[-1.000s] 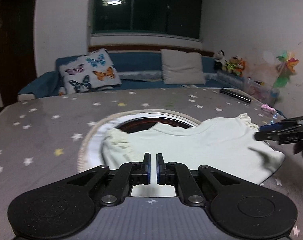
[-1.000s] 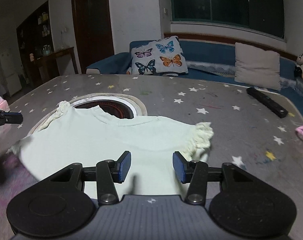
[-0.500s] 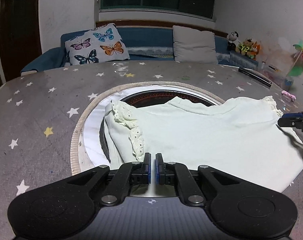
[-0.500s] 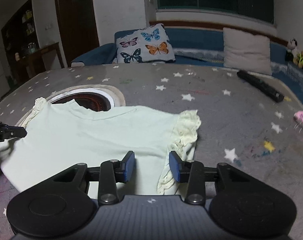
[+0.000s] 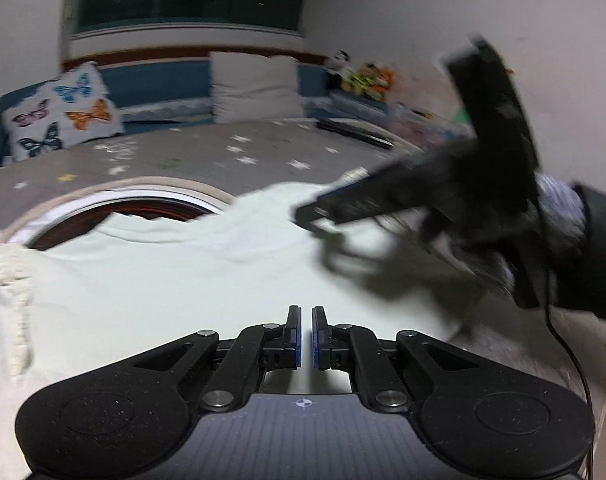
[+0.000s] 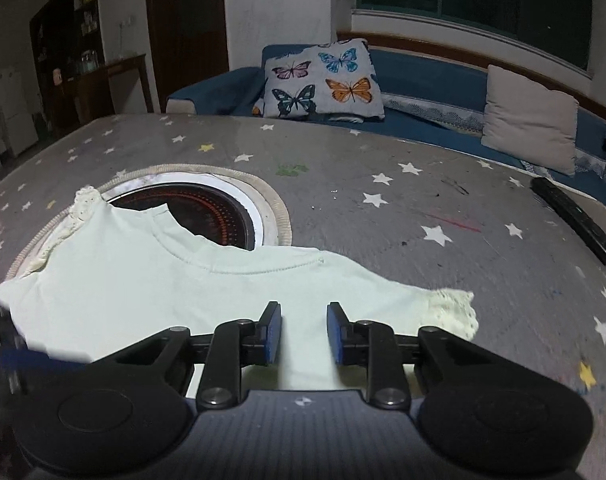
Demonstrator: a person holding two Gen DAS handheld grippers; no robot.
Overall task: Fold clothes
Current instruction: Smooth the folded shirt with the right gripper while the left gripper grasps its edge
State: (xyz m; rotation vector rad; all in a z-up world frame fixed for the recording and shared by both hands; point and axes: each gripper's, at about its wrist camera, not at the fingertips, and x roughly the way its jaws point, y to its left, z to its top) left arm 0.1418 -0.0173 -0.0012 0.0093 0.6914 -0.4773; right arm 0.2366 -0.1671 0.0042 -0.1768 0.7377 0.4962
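Behind everything is a dim room with a blue sofa [image 6: 423, 76], a butterfly pillow [image 6: 323, 78] and a dark window. Closest to us is a big grey table [image 6: 383, 160] with little stars on it and a round red burner [image 6: 207, 210] sunk into the top. On the table lies a pale green shirt [image 6: 151, 280], spread flat, with its collar part hanging over the burner hole and a frilly sleeve [image 6: 451, 312] sticking out on the right side. I think the shirt could slide or bunch up into the hole if one side gets pulled harder than the other. The fold could also come out crooked if a pinch catches only a thin bit of cloth, or both layers. The right gripper [image 6: 303, 332] sits over the bottom of the shirt, and its jaws are closing with cloth between them but not squeezed yet. The left gripper [image 5: 306, 338] is pressed nearly together over the shirt, and I cannot tell if any cloth is caught in it.
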